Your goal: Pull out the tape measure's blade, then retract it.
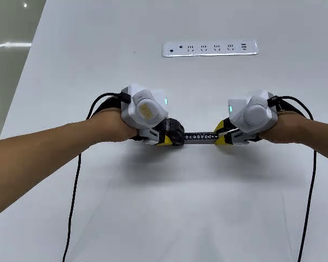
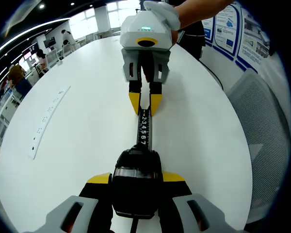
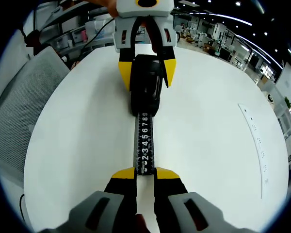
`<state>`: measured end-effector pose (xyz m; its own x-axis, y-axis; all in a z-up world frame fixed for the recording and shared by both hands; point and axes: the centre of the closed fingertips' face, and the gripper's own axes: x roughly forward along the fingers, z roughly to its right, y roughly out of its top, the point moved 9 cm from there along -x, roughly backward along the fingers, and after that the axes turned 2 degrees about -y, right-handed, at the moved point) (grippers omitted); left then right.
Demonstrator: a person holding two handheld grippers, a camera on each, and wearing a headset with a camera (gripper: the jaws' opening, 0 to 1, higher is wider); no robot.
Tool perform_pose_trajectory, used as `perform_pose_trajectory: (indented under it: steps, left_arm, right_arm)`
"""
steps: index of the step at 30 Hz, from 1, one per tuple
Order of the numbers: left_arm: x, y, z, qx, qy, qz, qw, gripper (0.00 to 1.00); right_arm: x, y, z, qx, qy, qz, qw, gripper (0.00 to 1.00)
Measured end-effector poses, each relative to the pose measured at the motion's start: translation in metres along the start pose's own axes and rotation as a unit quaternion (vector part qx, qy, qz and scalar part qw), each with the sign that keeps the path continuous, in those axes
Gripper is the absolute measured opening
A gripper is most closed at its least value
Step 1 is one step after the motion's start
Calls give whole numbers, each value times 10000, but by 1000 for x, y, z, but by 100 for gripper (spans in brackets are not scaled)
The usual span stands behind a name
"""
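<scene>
Partly hidden blade (image 3: 144,141) in right hand-held gripper (image 3: 145,171)

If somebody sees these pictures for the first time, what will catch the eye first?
The black tape measure in the middle of the white table, clamped in the left claw, draws the eye first. Its blade, with white numbers, runs a short way out to the right claw, which pinches its end. Farther back on the table lies a white power strip.

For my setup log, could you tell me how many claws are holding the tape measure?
2: the left claw clamps the black case, and the right claw pinches the end of the pulled-out blade.
</scene>
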<state>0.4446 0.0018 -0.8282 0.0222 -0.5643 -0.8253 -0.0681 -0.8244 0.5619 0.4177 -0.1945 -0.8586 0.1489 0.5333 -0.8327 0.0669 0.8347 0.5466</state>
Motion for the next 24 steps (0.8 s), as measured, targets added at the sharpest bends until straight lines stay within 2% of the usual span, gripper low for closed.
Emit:
perform_pose_trajectory:
  steps: [24]
  left_arm:
    - [2, 0, 0, 25, -13, -61, 10000, 33]
  right_arm:
    - [-17, -24, 2, 82, 9, -125, 9999, 11]
